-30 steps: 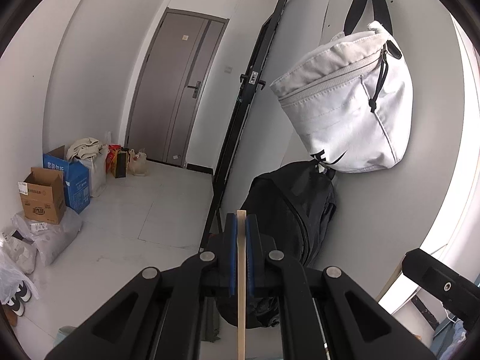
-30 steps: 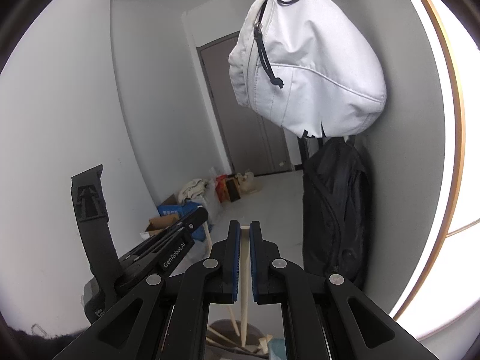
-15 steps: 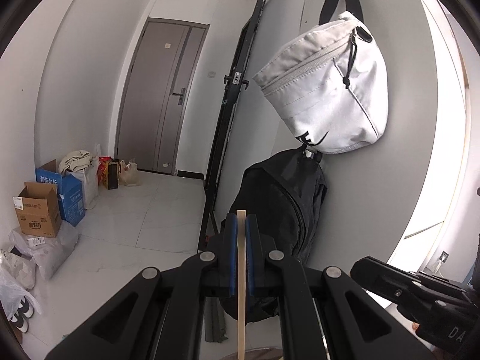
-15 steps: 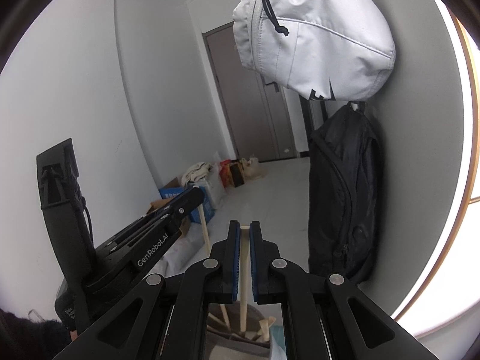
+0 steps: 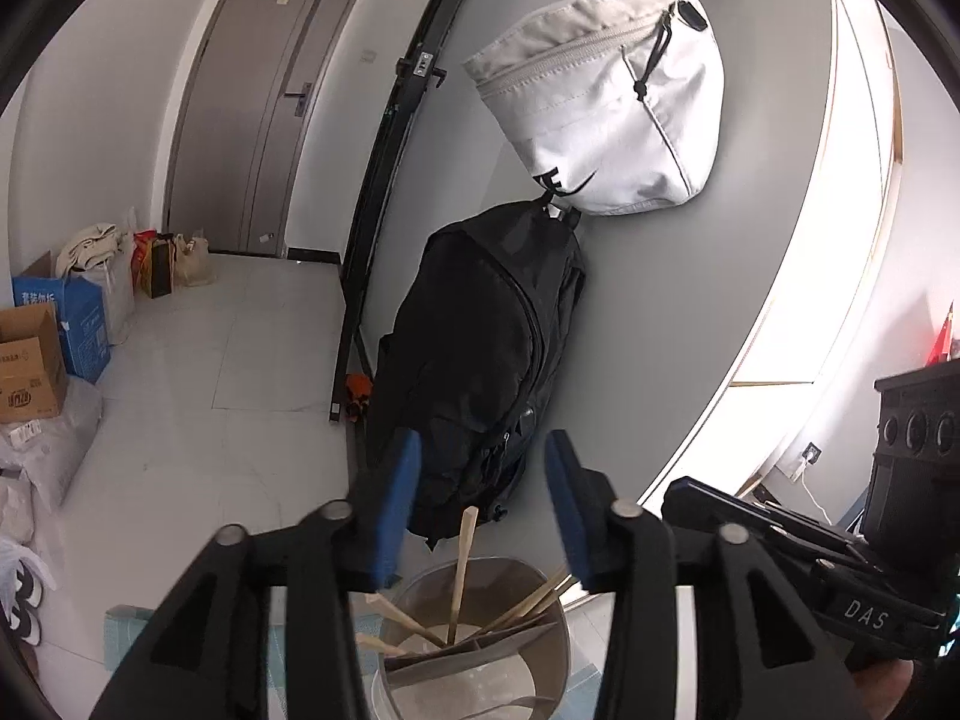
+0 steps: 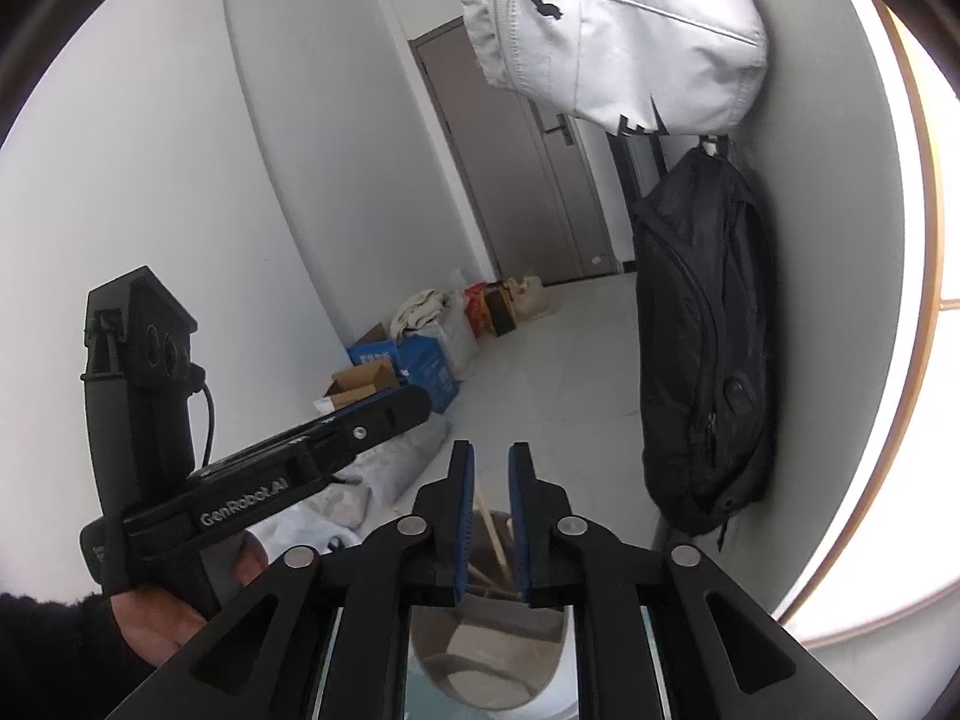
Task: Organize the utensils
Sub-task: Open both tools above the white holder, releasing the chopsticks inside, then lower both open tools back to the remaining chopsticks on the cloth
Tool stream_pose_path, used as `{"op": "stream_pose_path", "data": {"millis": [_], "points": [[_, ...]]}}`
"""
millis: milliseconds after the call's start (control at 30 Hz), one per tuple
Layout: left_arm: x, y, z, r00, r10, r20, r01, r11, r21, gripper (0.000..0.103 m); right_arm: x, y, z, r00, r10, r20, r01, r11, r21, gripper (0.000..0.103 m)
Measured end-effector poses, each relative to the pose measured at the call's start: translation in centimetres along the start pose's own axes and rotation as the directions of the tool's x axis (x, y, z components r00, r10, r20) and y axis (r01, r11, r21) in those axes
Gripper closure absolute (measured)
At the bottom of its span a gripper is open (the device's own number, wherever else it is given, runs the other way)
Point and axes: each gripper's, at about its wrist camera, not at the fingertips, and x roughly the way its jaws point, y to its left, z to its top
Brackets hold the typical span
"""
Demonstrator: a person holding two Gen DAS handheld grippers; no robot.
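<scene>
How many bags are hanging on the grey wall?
2: the white bag hangs highest, and the black backpack hangs directly below it, reaching toward the floor. Other bags may be outside these views.

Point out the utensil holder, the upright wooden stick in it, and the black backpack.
utensil holder (image 5: 543,591): left wrist view, grey rim.
wooden stick (image 5: 463,564): left wrist view, mid-shaft.
black backpack (image 5: 480,360): left wrist view, front panel.

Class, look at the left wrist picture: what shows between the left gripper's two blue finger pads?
In the left wrist view the left gripper is open. Between its pads show the black backpack and, lower, a wooden stick standing loose in the grey holder.
</scene>
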Motion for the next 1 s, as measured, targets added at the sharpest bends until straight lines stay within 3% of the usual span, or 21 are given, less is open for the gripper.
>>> {"op": "stream_pose_path", "data": {"millis": [200,233,300,367,467,633,833,933,1000], "points": [[-2.1,-0.5,0.2,0.999,0.053,0.005,-0.053,0.999,-0.012,0.051,-2.7,-1.6,-0.8,0.999,-0.050,0.014,0.049,0.993,0.104,0.074],[-2.1,-0.5,0.1,0.998,0.066,0.003,-0.066,0.998,-0.012,0.046,-3.2,-1.6,-1.0,0.998,-0.061,0.017,0.058,0.992,0.113,0.072],[-2.8,-0.6,-0.1,0.997,0.075,-0.002,-0.075,0.997,-0.029,0.042,-4.1,-1.4,-1.1,0.998,-0.057,0.021,0.055,0.992,0.114,0.061],[-3.6,-1.0,-0.2,0.996,0.085,0.011,-0.085,0.996,-0.027,0.042,-5.3,-0.8,-1.4,0.997,-0.065,0.041,0.061,0.993,0.096,0.061],[-4.3,-1.6,-0.5,0.988,0.153,0.000,-0.153,0.988,-0.005,0.042,-6.7,0.0,-1.8,0.996,-0.068,0.059,0.062,0.993,0.098,0.049],[-6.0,-2.8,-0.7,0.981,0.190,-0.028,-0.191,0.982,-0.016,0.042,-8.4,1.2,-2.2,0.992,-0.084,0.093,0.076,0.993,0.089,0.048],[-8.4,-3.9,-1.6,0.972,0.234,-0.011,-0.234,0.972,-0.007,0.041,-10.1,3.1,-2.8,0.992,-0.059,0.109,0.053,0.997,0.054,0.040],[-9.2,-4.0,-2.3,0.969,0.248,-0.026,-0.248,0.969,-0.016,0.028,-10.6,4.4,-3.4,0.995,-0.033,0.095,0.031,0.999,0.025,0.039],[-9.7,-3.8,-3.1,0.967,0.256,-0.020,-0.256,0.966,-0.028,0.027,-11.0,5.4,-4.1,0.994,-0.043,0.105,0.044,0.999,-0.004,0.037]]}}
